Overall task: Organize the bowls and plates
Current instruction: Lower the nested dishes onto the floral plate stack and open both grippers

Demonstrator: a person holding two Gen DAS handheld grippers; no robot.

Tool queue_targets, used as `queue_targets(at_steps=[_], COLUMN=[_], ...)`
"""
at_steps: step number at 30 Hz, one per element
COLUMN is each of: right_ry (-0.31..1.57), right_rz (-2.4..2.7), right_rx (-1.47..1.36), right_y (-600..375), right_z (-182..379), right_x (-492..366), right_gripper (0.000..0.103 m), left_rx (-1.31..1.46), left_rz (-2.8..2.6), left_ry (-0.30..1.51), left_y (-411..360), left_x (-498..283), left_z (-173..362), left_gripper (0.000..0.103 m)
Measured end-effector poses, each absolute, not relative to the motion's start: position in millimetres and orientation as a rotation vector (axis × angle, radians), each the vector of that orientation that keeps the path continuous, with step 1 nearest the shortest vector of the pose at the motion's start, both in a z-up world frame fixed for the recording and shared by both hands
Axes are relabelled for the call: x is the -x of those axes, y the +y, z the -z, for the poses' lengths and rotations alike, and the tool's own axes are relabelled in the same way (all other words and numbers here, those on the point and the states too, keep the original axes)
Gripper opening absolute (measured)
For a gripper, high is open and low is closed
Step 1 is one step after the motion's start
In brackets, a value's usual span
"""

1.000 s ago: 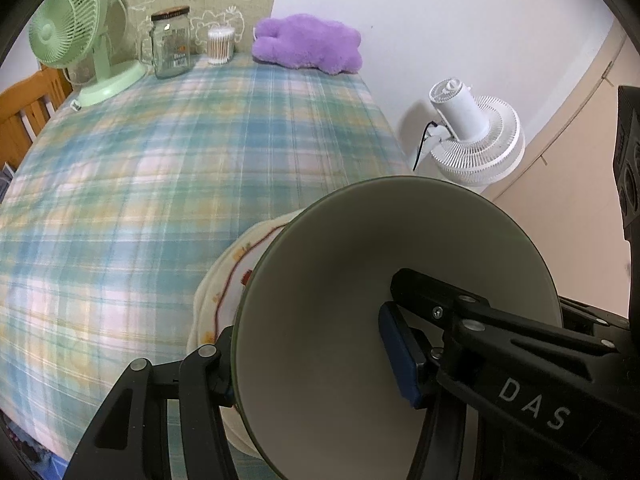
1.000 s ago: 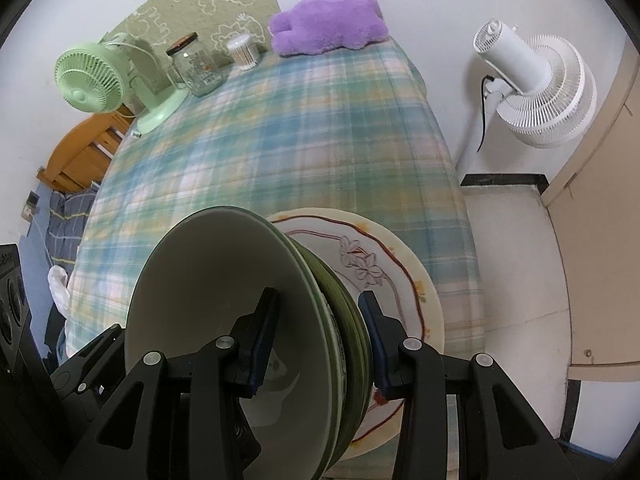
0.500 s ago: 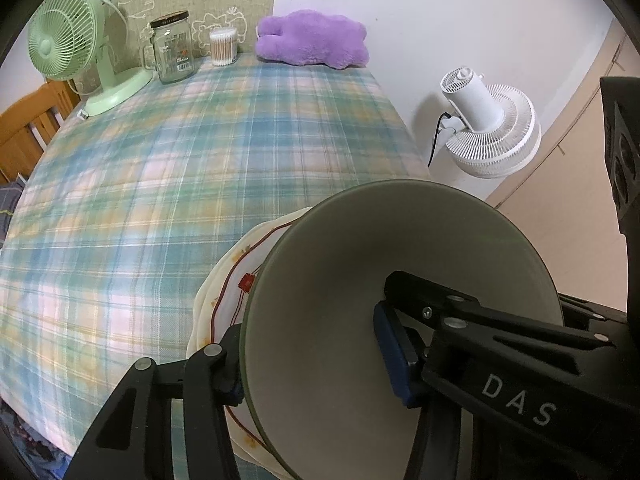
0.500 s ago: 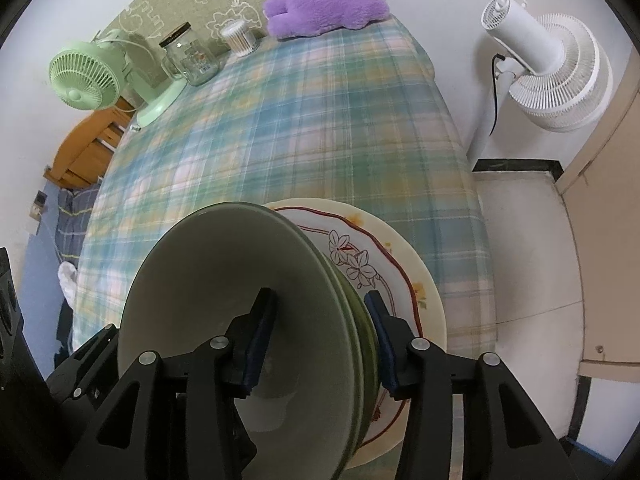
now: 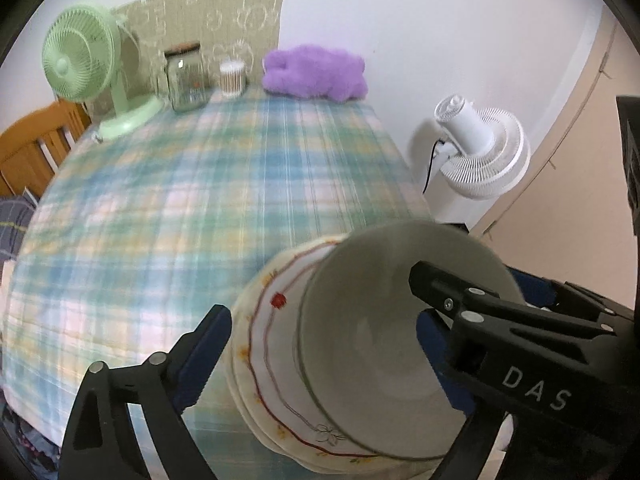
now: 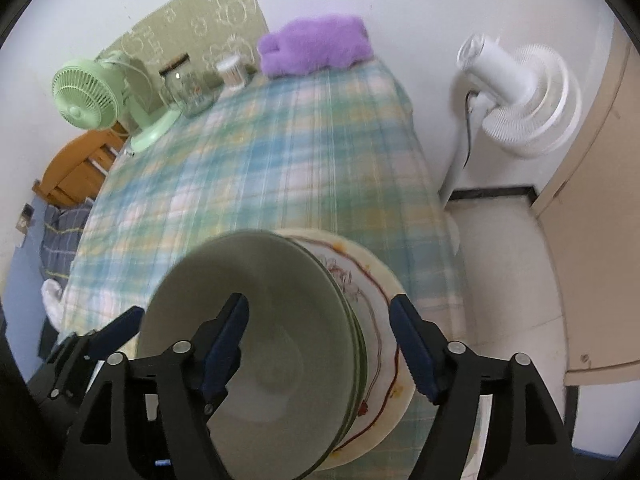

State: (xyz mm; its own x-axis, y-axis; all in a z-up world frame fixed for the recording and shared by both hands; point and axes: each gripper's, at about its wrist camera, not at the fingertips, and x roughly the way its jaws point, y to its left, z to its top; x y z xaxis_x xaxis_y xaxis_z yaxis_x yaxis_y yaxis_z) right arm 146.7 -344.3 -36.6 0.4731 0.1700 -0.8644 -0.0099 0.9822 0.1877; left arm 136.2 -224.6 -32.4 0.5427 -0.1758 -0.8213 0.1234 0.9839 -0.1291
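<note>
Both hand-held grippers (image 5: 320, 344) (image 6: 320, 340) opening since earlier, released bowls (image 5: 360, 344) between pads.

Both grippers now stand spread where a second ago they pinched opposite walls of the pale green ceramic bowl (image 5: 372, 344). The left gripper (image 5: 320, 344) is opening, its blue pads clear of the rim, bowl between them. The right gripper (image 6: 320, 344) is opening too, pads off the bowl. The bowl now sits released on the cream red-trimmed plate (image 5: 264, 344).
</note>
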Motion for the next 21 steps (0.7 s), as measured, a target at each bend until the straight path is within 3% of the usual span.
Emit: queue_targets(at_steps=[7, 21], right_ry=[0.945, 0.824], right_rz=[-0.059, 0.021], right_rx=[-0.087, -0.058], right_y=[-312.4, -200.7], right_z=[2.2, -24.9], right_x=[-132.2, -107.9], right_gripper=[0.078, 0.078], left_rx=[0.043, 0.017], left_rz=[0.202, 0.15], left_ry=[0.894, 0.775], left_y=[-195.7, -68.0], left_x=[-131.1, -113.8], left_z=[12.3, -9.9], left_gripper=[0.095, 0.096])
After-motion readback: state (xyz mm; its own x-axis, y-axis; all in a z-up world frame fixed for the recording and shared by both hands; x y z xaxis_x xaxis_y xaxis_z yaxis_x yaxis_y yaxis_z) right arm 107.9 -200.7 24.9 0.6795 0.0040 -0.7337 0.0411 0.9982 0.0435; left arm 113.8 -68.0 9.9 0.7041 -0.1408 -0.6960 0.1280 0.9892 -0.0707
